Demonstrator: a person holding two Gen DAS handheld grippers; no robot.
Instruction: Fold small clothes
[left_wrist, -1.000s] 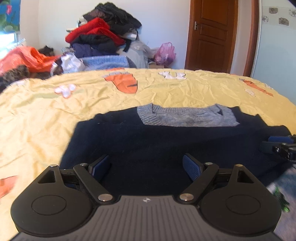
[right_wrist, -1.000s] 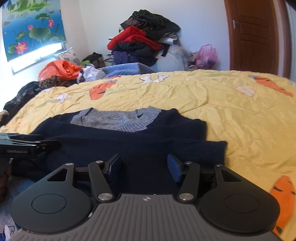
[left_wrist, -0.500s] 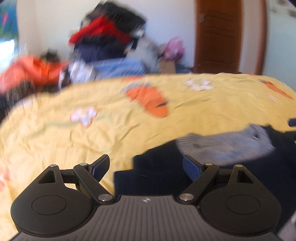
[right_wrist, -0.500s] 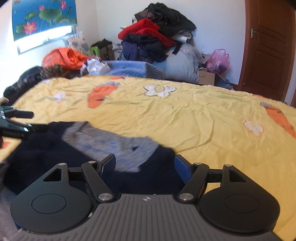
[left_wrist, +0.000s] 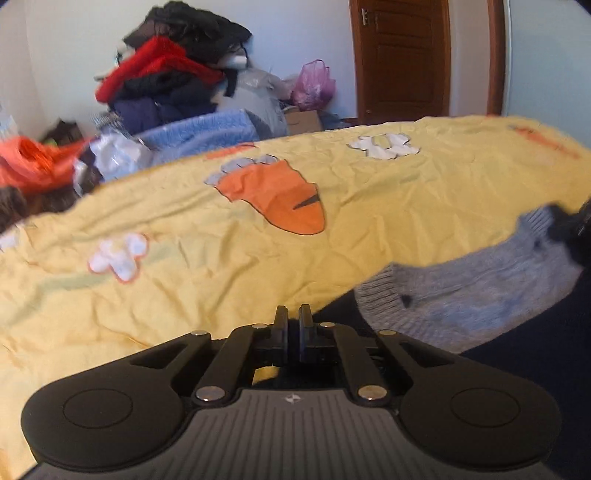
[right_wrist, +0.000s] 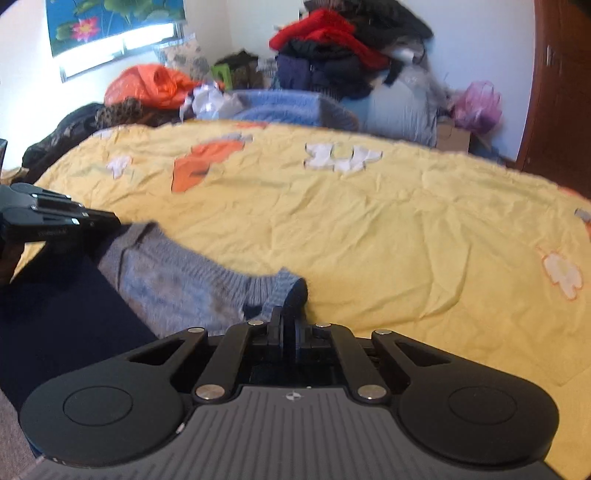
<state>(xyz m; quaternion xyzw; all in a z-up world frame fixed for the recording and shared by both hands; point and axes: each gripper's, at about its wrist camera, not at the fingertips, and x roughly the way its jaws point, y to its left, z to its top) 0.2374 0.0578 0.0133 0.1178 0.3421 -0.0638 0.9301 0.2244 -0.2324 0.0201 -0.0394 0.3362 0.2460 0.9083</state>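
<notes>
No words or numbers can be read. A faint line of lettering runs along the side of the left gripper (right_wrist: 110, 221), above the sweater (right_wrist: 66, 314), too blurred to make out.

Bed (left_wrist: 184, 295) with wrinkled yellow cover, carrot and flower prints. Navy sweater (right_wrist: 66, 317) with grey collar lies at near edge. Clothes (left_wrist: 40, 166) heaped along far edge, left corner.

The left gripper (left_wrist: 292, 319) is closed, pinching the navy sweater's (left_wrist: 535, 339) shoulder edge on the yellow carrot-print bedspread (left_wrist: 184, 229). Its grey ribbed collar (left_wrist: 472, 288) stretches rightward. A clothes pile (left_wrist: 173, 74) and brown door (left_wrist: 402, 59) stand behind.
</notes>
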